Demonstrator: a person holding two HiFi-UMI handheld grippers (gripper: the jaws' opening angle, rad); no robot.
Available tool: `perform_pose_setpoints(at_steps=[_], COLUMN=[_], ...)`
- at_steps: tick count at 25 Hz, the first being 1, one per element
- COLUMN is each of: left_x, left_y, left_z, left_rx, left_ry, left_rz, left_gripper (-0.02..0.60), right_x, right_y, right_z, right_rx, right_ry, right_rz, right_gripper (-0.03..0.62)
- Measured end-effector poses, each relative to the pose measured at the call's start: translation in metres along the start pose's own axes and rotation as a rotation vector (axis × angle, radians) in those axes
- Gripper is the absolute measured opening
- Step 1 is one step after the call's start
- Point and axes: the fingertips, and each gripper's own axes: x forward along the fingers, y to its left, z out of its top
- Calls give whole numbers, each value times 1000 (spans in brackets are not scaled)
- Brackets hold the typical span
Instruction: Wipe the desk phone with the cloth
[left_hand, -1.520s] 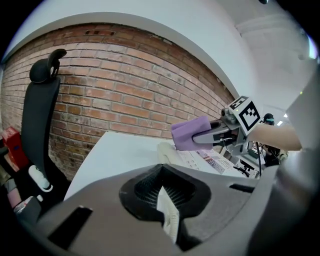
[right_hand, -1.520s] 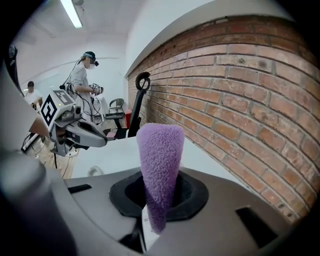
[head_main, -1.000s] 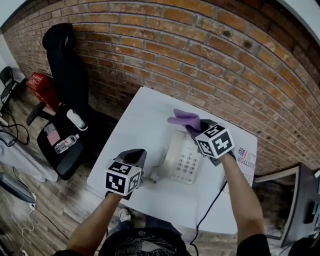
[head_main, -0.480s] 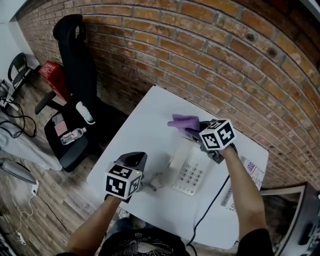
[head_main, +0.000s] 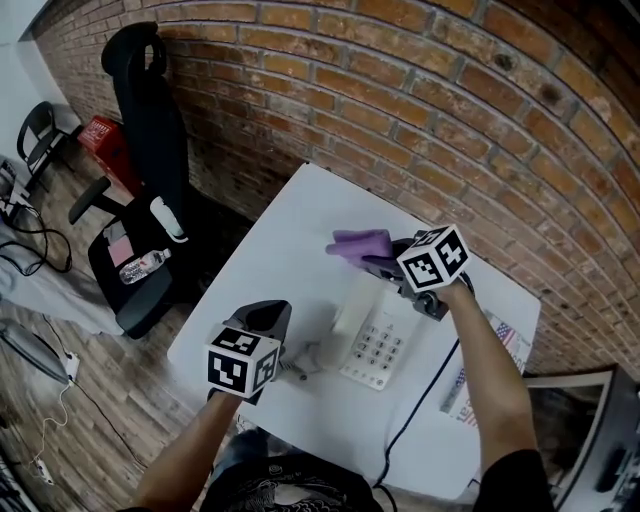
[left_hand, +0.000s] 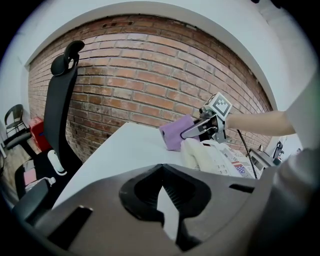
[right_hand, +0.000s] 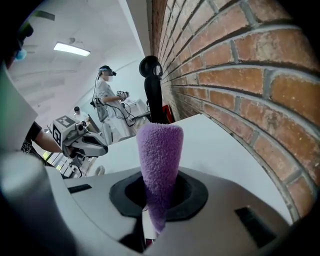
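1. The desk phone (head_main: 378, 342), pale and keypad up, lies right of centre in the head view on the white table (head_main: 285, 250). Its handset (head_main: 351, 306) rests along its left side.
2. The purple cloth (head_main: 360, 243) is pinched in the right gripper (head_main: 385, 264), whose jaws are clamped on its fold. It hangs at the phone's far end (touching or just clear, I cannot tell).
3. Over the last second the cloth has drifted only slightly toward the upper left, staying at that far end. I judge the wiping to be barely under way, with keypad and handset still to cover.
4. The left gripper (head_main: 274, 310) has kept to the lower left, jaws together on nothing. It is near the phone's left side but apart from it, so it is not steadying it.
5. A printed sheet (head_main: 486, 328) with a flag emblem lies just right of the phone, its lettering too small to read. The grippers' cubes carry only square patterns.
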Motion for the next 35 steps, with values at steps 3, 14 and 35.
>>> perform_pose_setpoints(at_steps=[3,14,35], left_x=[3,12,22], left_y=[-5,-25,-65], left_z=[2,9,11], left_rx=[6,35,92], left_ry=[0,0,10], left_rz=[-13,-55,-140], left_gripper=[5,5,5], right_x=[-5,-32,-88], right_y=[-1,-10,-24], right_z=[-5,-30,-80], right_rx=[0,40,169], right_ry=[11,22,-45], right_rz=[-7,-58,-198], right_gripper=[44,44,44])
